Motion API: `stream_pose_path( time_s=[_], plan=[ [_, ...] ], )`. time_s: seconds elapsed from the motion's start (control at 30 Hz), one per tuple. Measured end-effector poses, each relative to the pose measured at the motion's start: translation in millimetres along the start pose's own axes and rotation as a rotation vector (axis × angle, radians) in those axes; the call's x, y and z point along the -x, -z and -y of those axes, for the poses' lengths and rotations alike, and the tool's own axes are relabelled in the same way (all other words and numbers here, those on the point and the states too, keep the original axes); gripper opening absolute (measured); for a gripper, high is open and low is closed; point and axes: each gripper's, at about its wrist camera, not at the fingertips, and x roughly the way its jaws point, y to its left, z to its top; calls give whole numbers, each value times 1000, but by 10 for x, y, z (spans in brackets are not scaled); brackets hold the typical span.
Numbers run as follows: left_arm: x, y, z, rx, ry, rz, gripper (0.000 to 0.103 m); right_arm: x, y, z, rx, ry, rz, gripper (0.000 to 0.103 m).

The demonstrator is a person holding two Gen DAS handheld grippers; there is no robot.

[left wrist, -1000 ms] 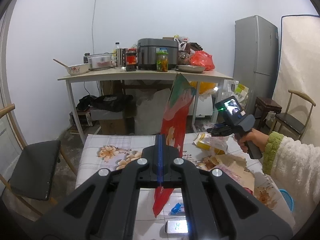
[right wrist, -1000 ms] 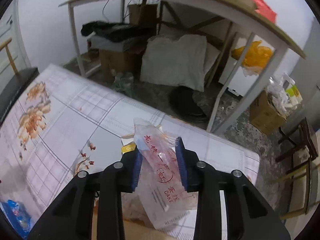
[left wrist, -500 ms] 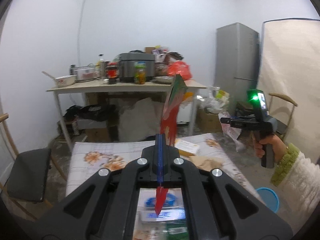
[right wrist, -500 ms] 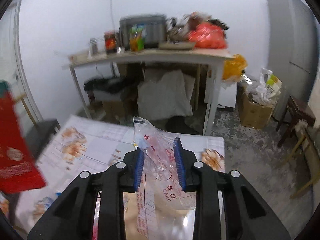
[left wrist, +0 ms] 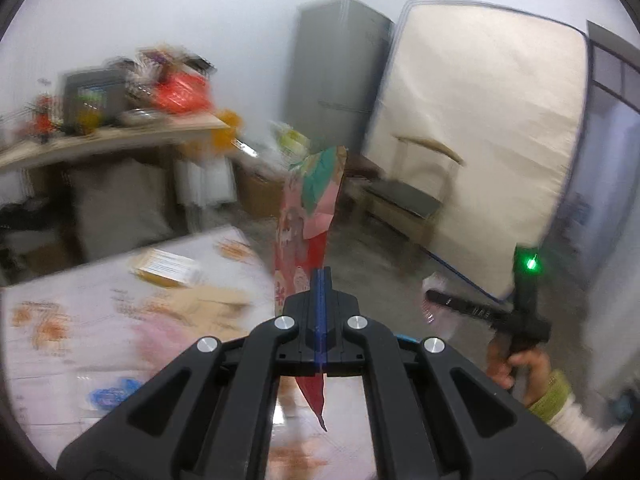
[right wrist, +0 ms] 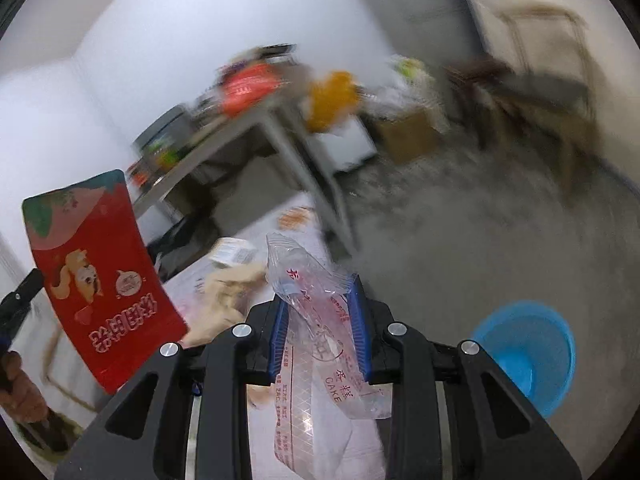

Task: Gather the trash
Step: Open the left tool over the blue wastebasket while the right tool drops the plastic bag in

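Both hand-held grippers have swung right off the counter (left wrist: 80, 320), left (left wrist: 321, 280) pinching the red pouch (right wrist: 100, 276), right (right wrist: 320, 320) pinching the clear cake wrapper (right wrist: 320, 320), and the blue bin (right wrist: 528, 352) now shows near right, likely the drop-off.

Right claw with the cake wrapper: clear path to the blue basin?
Probably yes. The right claw, shut on the clear cake wrapper, has the blue basin on open floor to its lower right, with nothing visible between them.
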Motion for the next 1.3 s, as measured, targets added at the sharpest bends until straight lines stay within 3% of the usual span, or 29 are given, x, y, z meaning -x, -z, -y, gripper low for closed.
stream_pose_path(
  time_s=[0.17, 0.3, 0.57, 0.73, 0.77, 0.83, 0.87, 0.97, 1.03, 1.3],
  plan=[
    [-988, 54, 534, 35, 170, -214, 0, 81, 483, 855, -232, 66, 2, 28],
    [-1721, 223, 925, 22, 216, -352, 0, 31, 715, 1340, -342, 149, -14, 29],
    [-3023, 677, 1606, -53, 224, -538, 0, -226, 790, 2186, -520, 196, -11, 30],
    [-3823, 921, 1848, -102, 164, -605, 0, -546, 714, 2677, -621, 192, -13, 37],
    [-3985, 961, 1875, -98, 153, -614, 3, -632, 698, 2777, -629, 202, -17, 41],
    [-4228, 1066, 1903, -95, 113, -656, 34, -797, 673, 2931, -629, 245, -39, 66],
    [-4323, 1118, 1881, -89, 79, -677, 38, -858, 682, 2984, -629, 265, -54, 66],
    [-4335, 1152, 1855, -73, 62, -689, 40, -980, 738, 3108, -650, 288, -84, 66],
    [-4238, 1117, 1804, -75, 69, -674, 48, -955, 775, 3106, -650, 275, -78, 66],
    [-3522, 835, 1672, -111, 112, -560, 62, -977, 820, 2936, -594, 215, -80, 71]
  ],
)
